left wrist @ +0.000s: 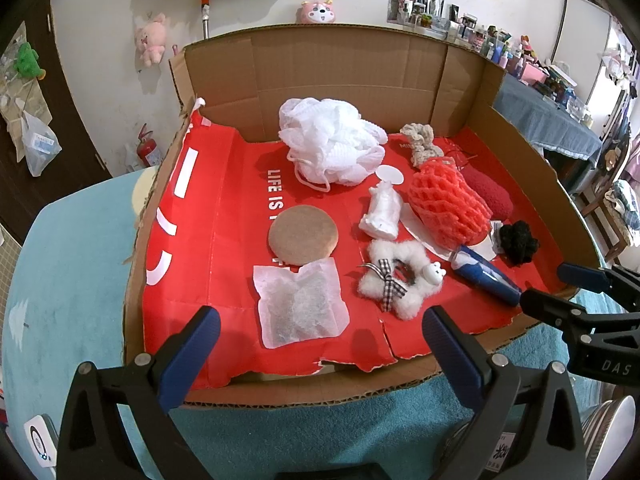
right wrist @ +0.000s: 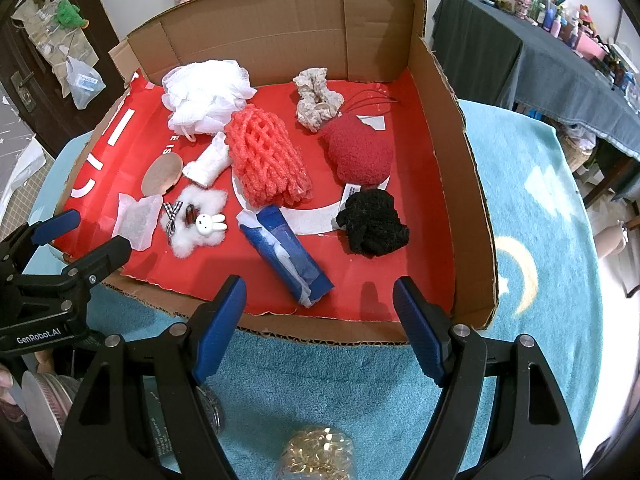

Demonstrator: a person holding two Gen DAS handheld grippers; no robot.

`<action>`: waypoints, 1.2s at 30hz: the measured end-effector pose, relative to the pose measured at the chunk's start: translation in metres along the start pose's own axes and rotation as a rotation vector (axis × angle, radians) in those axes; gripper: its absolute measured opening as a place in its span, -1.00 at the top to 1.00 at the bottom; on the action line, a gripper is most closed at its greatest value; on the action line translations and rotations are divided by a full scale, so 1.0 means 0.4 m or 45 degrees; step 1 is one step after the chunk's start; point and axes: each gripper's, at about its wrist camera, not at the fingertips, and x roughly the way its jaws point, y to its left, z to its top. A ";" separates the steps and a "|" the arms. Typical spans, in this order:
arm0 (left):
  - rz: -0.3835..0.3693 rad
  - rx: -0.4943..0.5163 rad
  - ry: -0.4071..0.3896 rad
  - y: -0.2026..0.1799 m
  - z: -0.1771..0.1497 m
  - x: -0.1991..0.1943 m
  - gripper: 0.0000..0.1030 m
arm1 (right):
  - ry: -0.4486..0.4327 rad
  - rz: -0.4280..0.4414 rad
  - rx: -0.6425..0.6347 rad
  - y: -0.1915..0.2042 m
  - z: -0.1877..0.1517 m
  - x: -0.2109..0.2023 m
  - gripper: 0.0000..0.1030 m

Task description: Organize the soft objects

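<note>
While both grippers hang at the near edge of the cardboard box (left wrist: 340, 60), neither holds anything: the left gripper (left wrist: 320, 340) and the right gripper (right wrist: 320, 312) each have their fingers spread wide, with only blue carpet and the box lip between them.

The soft things all lie inside the box on its red liner (left wrist: 224, 184). At the back sits the white bath pouf (left wrist: 332, 140), with a beige scrunchie (right wrist: 316, 100) to its right. In the middle, the orange foam net (right wrist: 268, 160) rests against a small white packet (left wrist: 382, 212) and lies close beside the red fuzzy pad (right wrist: 360, 152). Nearer the front are the round tan pad (left wrist: 303, 236), the gauzy white sachet (left wrist: 300, 304), the fluffy white hair clip with the bunny charm (right wrist: 200, 220), the blue wrapped roll (right wrist: 286, 252) and the black scrunchie (right wrist: 372, 224).

The scene would suit either a loose heap waiting to be sorted or a lot already gathered into the box, so the stage cannot be settled.

The risks lie in the crowding. A grab at the foam net would likely catch the white packet or nudge the red pad. The flat sachet and tan pad give fingers little to bite, and scraping for them may drag the liner, whose front edge looks torn, though the fisheye blurs it. The hair clip may dangle by its ribbon and slip.
</note>
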 end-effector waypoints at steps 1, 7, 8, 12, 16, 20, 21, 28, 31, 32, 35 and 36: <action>0.001 0.000 0.000 0.000 0.000 0.000 -0.99 | 0.000 0.001 0.001 0.000 0.000 0.000 -0.46; 0.005 0.000 0.001 -0.001 -0.002 -0.001 -0.99 | 0.001 -0.003 -0.001 0.002 0.001 0.000 -0.46; 0.002 0.001 -0.004 0.000 -0.003 -0.004 -0.99 | 0.002 -0.004 -0.008 0.002 0.001 0.000 -0.46; -0.001 -0.002 -0.026 0.002 -0.003 -0.024 -0.99 | -0.037 -0.013 -0.014 0.000 0.002 -0.018 -0.46; 0.015 -0.035 -0.121 0.019 -0.002 -0.093 -0.99 | -0.119 -0.011 0.010 -0.016 0.013 -0.086 -0.46; 0.011 -0.024 -0.248 0.021 -0.015 -0.196 -0.99 | -0.235 -0.025 0.016 -0.024 0.009 -0.185 -0.46; 0.017 -0.017 -0.290 0.019 -0.025 -0.226 -0.99 | -0.262 -0.018 0.016 -0.024 0.002 -0.212 -0.46; 0.001 0.042 -0.558 -0.016 -0.157 -0.399 -1.00 | -0.451 0.027 -0.052 0.010 -0.120 -0.384 -0.72; -0.006 0.054 -0.596 -0.031 -0.223 -0.421 -1.00 | -0.531 0.028 -0.090 0.040 -0.210 -0.424 -0.80; -0.021 0.052 -0.597 -0.035 -0.243 -0.424 -1.00 | -0.547 0.023 -0.101 0.048 -0.238 -0.429 -0.80; -0.066 0.012 -0.579 -0.038 -0.303 -0.419 -1.00 | -0.568 0.027 -0.092 0.060 -0.314 -0.423 -0.81; -0.073 0.000 -0.570 -0.040 -0.322 -0.412 -1.00 | -0.569 0.025 -0.084 0.059 -0.333 -0.419 -0.81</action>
